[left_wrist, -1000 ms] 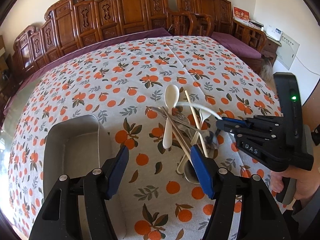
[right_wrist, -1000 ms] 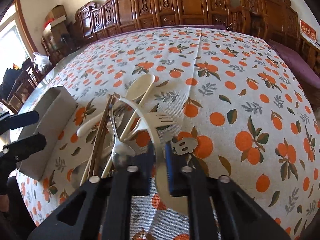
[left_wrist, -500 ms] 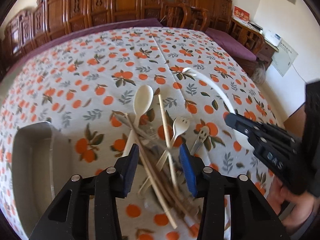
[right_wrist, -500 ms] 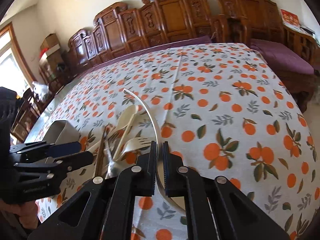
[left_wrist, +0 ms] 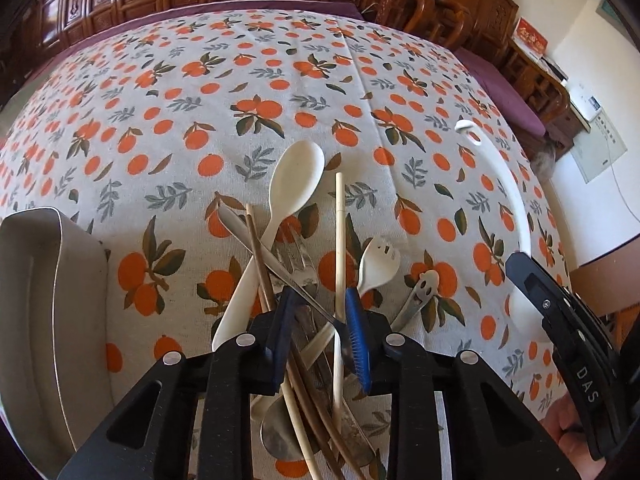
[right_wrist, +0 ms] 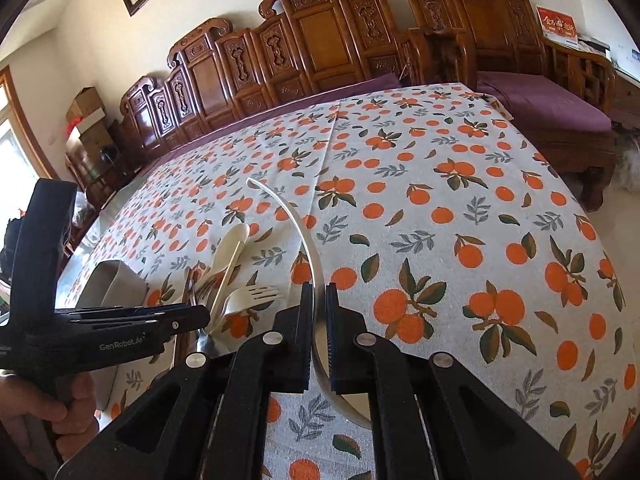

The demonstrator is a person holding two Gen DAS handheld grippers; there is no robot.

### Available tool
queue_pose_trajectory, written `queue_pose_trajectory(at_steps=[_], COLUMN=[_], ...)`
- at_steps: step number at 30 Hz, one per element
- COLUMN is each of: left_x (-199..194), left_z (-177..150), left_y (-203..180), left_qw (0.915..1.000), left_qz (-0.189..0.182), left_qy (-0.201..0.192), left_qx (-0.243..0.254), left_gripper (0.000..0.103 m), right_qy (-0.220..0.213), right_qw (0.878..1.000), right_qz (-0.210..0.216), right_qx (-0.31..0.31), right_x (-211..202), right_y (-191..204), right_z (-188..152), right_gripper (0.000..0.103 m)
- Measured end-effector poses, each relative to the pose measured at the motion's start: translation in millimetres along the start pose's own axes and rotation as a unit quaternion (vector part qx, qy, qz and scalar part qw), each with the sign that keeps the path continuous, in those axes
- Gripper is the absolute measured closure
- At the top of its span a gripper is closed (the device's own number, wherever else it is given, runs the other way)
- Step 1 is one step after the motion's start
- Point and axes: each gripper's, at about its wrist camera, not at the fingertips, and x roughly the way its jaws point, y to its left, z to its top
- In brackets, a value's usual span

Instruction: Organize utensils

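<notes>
The table (left_wrist: 280,80) with its cloth of oranges and leaves fills most of both views. Behind it, along the top of the frames, stands a row of carved wooden chairs (right_wrist: 320,40), and a purple cushion (right_wrist: 540,100) lies at the upper right of the right wrist view.

At the left edge of the left wrist view stands a grey metal tray (left_wrist: 60,300); it shows again at the middle left of the right wrist view, partly hidden behind the other tool.

The right gripper (right_wrist: 319,334) sits at the bottom centre of its own view. Its fingers (right_wrist: 334,320) are almost together and they clamp a long white spoon (right_wrist: 308,240), which curves up from between them toward the middle of the frame. In the left wrist view the same spoon arcs along the right side, above the cloth.

The left gripper (left_wrist: 320,332) is at the bottom centre of its view, low over a pile of utensils (left_wrist: 296,280). Its jaws are partly open, with several handles lying between them; whether the blue pads (left_wrist: 358,336) press on any handle, one cannot tell.

In the pile, in the lower middle of this view, lie a cream spoon (left_wrist: 296,180), a pale chopstick (left_wrist: 339,240), brown chopsticks (left_wrist: 258,256), a metal fork (left_wrist: 296,260), a white slotted spoon (left_wrist: 378,260) and, just to the right, a small metal handle end (left_wrist: 424,286).
</notes>
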Motion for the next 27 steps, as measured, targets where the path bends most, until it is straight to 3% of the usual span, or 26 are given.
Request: queue_pose_trajectory(at_steps=[4, 15, 27], left_x=[-0.2, 16.6, -3.6], left_z=[-1.9, 3.6, -6.0], left_y=[-0.4, 0.3, 1.0], left_qw=[1.0000, 0.9977, 0.9992], left_qz=[0.003, -0.032, -0.032], left_qy=[-0.002, 0.032, 0.011], left_qx=[-0.007, -0.051, -0.022], left_gripper=[0.080, 0.086, 0.102], right_qy=[-0.002, -0.006, -0.003], right_qw=[1.000, 1.000, 1.000], right_qz=[0.001, 0.000, 0.003], right_qx=[-0.002, -0.003, -0.010], right_x=[-0.6, -3.5, -1.3], right_y=[1.7, 3.2, 6.9], right_z=[1.3, 1.7, 0.8], right_gripper=[0.095, 0.095, 0.095])
